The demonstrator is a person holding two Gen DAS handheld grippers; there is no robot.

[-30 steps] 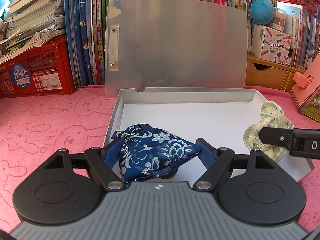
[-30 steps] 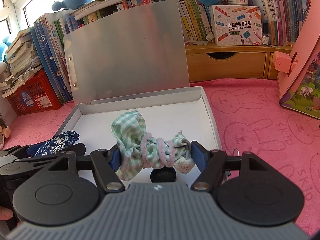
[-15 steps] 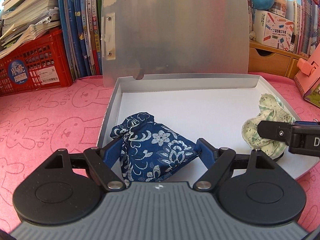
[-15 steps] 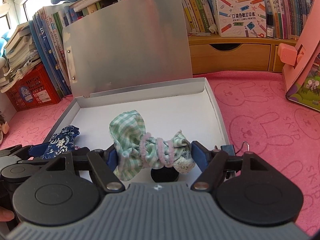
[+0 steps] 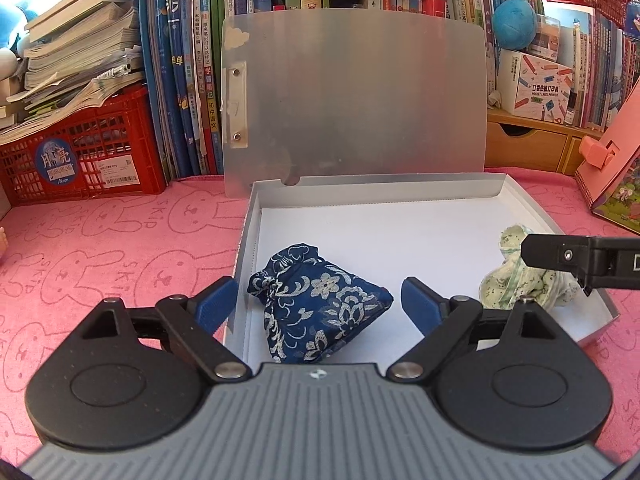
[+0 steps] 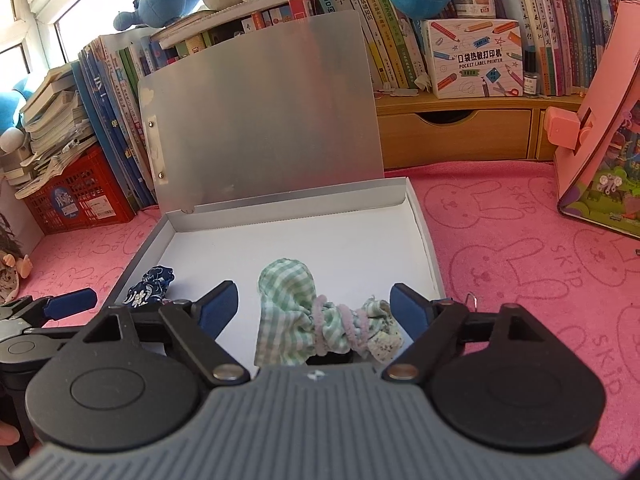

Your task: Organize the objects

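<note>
A blue floral pouch [image 5: 320, 312] lies in the front left corner of the open silver box [image 5: 400, 196]. My left gripper [image 5: 318, 306] is open, its pads apart on either side of the pouch. A green checked cloth bundle [image 6: 316, 320] tied with a pink band lies at the box's front right. My right gripper [image 6: 314, 306] is open around it without touching. The bundle [image 5: 516, 280] and a right finger [image 5: 568, 256] show in the left wrist view. The pouch [image 6: 150, 286] and a left finger [image 6: 70, 300] show in the right wrist view.
The box lid [image 5: 356, 100] stands upright at the back. Behind are books, a red crate [image 5: 80, 152] at left and wooden drawers [image 6: 456, 132]. A pink toy box [image 6: 600, 152] stands at right. The pink bunny mat [image 6: 540, 272] covers the table.
Both grippers have opened and let go: the pouch and the bundle now rest on the box floor. Both grippers have drawn back slightly.
</note>
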